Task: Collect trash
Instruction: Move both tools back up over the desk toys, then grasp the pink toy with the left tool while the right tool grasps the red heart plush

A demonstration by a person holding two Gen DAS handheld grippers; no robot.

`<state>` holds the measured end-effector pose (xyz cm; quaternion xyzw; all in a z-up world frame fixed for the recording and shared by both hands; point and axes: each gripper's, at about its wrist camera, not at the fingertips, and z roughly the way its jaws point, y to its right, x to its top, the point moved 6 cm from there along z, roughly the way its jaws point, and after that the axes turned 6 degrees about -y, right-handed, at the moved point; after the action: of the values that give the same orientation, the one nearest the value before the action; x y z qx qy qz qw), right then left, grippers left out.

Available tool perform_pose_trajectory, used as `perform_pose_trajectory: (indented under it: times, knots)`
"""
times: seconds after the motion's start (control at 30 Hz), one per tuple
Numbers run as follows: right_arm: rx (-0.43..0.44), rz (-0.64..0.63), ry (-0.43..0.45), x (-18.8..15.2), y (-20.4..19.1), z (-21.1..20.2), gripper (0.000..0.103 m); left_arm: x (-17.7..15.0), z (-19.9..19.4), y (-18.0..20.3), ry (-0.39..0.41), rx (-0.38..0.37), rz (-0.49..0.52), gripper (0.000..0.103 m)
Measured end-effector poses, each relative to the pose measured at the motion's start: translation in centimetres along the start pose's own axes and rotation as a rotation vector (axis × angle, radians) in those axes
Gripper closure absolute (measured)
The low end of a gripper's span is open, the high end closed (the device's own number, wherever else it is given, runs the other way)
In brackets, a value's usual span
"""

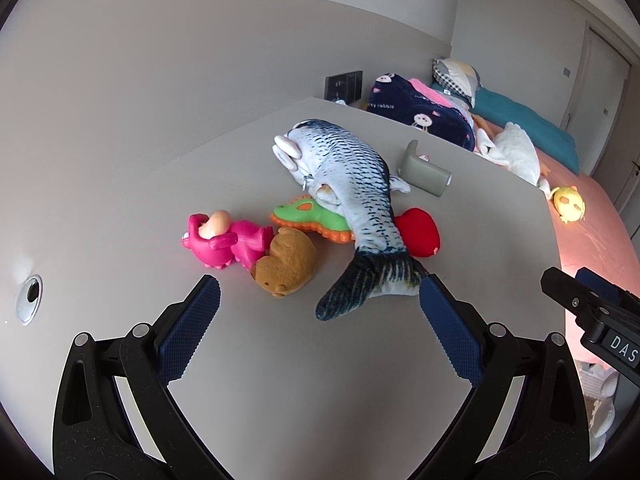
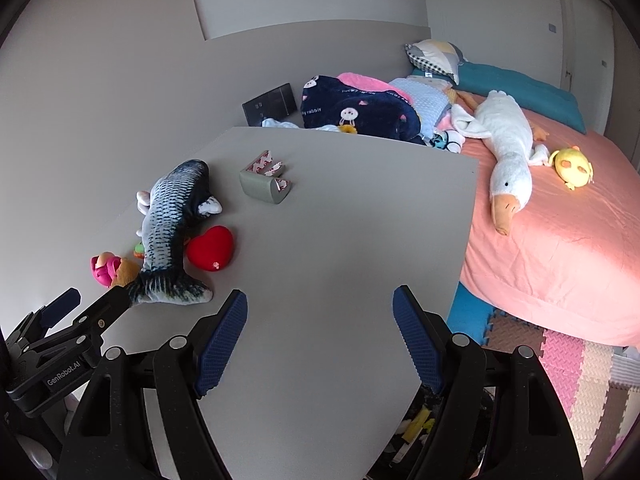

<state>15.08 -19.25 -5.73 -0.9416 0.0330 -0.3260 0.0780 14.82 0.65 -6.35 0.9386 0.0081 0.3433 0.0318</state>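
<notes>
On the grey bench [image 1: 248, 360], a cluster of toys lies ahead of the left hand-held gripper [image 1: 320, 308], whose blue-padded fingers stand wide apart with nothing between them. The plush fish [image 1: 352, 184] stretches across the pile, its dark tail fin lying just in front of the gripper's right finger, close to the pad. Under and beside the fish sit a red heart cushion [image 1: 418, 232], a green and orange toy [image 1: 308, 216], a brown plush [image 1: 286, 266] and a pink plastic figure [image 1: 228, 240]; the brown plush touches the pink figure.

The likeliest piece of trash, a grey corner guard [image 2: 262, 186] with red-printed adhesive backing, rests farther back on the bench, well apart from both grippers and beyond the fish from the left one. The right hand-held gripper [image 2: 320, 336] hovers over bare bench near its right edge, its fingers spread wide and holding nothing; the guard lies ahead of it and to its left.

Beside the bench is a bed [image 2: 560, 260] with a pink sheet, carrying a white goose plush [image 2: 504, 148].
</notes>
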Motion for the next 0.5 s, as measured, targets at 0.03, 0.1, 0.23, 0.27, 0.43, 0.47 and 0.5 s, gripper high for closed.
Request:
perform_pose_trajectory:
  times: [0.03,0.1,0.23,0.27,0.43,0.47,0.5]
  knots:
    - [0.002,-0.003,-0.002,0.2,-0.2,0.2,0.027,0.0,0.2,-0.4,-0.005,0.000,-0.009,0.007]
    - [0.010,-0.007,-0.007,0.5,-0.8,0.7,0.027,0.2,0.6,-1.1,-0.013,0.003,-0.020,0.007]
    - [0.044,-0.005,-0.022,1.3,-2.1,1.8,0.027,1.0,1.1,-2.5,-0.009,0.011,-0.048,0.007]
    - [0.047,-0.009,-0.025,1.5,-2.4,2.1,0.027,1.2,1.2,-2.9,-0.006,0.012,-0.057,0.007]
    - [0.049,-0.043,-0.036,2.2,-4.1,3.6,0.027,1.7,2.0,-4.7,-0.012,0.013,-0.099,0.007]
    - [0.047,-0.052,-0.041,2.3,-4.4,4.0,0.027,1.8,2.3,-5.0,-0.015,0.013,-0.106,0.007]
    - [0.046,-0.059,-0.048,2.4,-4.7,4.4,0.027,1.9,2.5,-5.3,-0.018,0.014,-0.111,0.007]
